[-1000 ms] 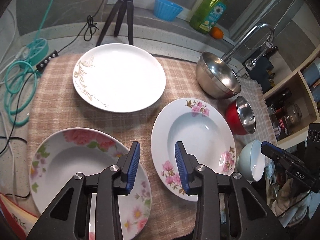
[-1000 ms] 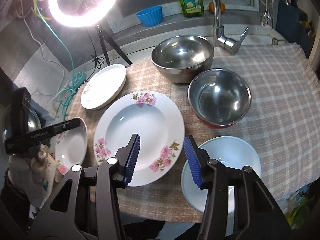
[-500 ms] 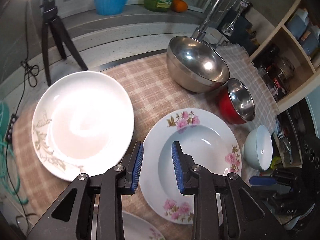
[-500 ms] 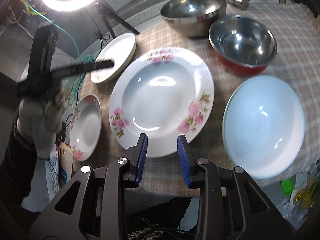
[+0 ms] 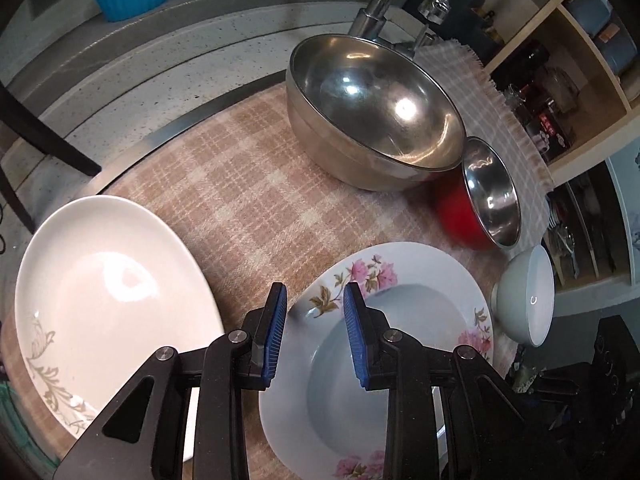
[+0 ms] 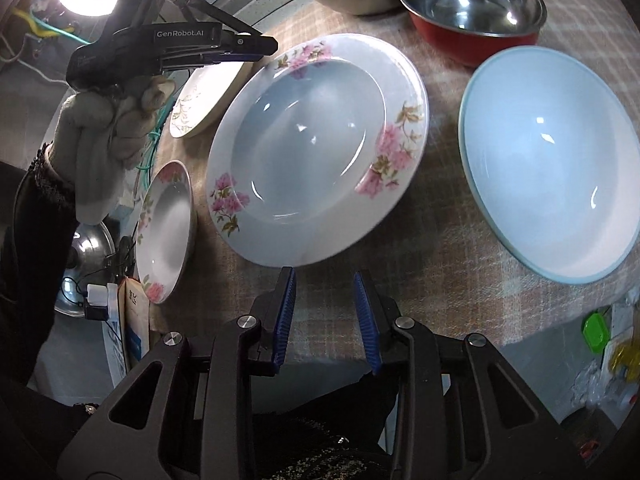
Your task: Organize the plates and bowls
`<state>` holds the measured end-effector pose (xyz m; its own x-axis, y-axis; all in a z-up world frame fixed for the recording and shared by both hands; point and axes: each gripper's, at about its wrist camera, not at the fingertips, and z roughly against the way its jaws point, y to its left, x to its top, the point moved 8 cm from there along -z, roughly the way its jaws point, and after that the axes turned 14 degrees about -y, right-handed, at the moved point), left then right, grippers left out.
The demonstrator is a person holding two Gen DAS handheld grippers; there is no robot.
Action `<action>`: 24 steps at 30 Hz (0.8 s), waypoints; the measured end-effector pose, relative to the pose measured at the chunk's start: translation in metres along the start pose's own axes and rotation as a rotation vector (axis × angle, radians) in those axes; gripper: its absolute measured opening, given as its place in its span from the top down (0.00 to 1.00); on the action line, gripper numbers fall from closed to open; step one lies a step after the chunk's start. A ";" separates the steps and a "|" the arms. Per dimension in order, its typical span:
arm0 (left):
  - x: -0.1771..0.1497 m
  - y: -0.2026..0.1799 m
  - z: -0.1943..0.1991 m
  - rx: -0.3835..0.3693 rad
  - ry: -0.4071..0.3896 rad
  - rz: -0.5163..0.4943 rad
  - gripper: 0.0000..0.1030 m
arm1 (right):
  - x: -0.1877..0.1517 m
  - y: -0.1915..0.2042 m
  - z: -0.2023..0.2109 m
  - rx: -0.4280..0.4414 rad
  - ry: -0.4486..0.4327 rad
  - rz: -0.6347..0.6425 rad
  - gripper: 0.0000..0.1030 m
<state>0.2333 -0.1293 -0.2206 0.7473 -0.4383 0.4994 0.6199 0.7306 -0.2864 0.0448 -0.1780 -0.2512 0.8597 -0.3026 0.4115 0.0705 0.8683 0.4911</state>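
Note:
A deep white plate with pink flowers lies on the checked cloth, between both grippers. My left gripper points down over its far rim, and the rim shows in the gap between the blue pads, which do not press on it. My right gripper hovers at the plate's near edge, open, with only cloth between its fingertips. In the right wrist view the left gripper reaches in over the plate from the upper left, held by a gloved hand.
A white plate with a gold leaf pattern lies left of the floral plate, and a second flowered plate sits at the cloth's edge. Behind stand a large steel bowl, a red bowl and a pale blue bowl.
My left gripper swung from over the near flowered plate to the middle plate's far rim. My right gripper sank and shifted left from the pale blue bowl to that plate's near edge, its jaws narrower.

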 end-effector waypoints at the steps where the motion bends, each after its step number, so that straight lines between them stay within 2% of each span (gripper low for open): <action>1: 0.000 -0.001 -0.002 0.000 0.010 -0.011 0.73 | 0.000 -0.002 -0.001 0.004 0.001 -0.013 0.69; 13: -0.001 -0.006 -0.019 -0.027 0.118 -0.078 0.73 | -0.001 -0.009 -0.015 0.049 -0.014 -0.129 0.69; 19: 0.000 -0.004 -0.020 -0.046 0.134 -0.072 0.73 | 0.001 -0.007 -0.020 0.066 -0.020 -0.133 0.81; 24: 0.001 -0.005 -0.022 -0.043 0.136 -0.074 0.73 | 0.001 -0.006 -0.021 0.069 -0.013 -0.136 0.82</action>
<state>0.2364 -0.1453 -0.2365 0.7230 -0.5593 0.4056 0.6820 0.6716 -0.2895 0.0563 -0.1751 -0.2696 0.8380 -0.4209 0.3472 0.1505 0.7899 0.5944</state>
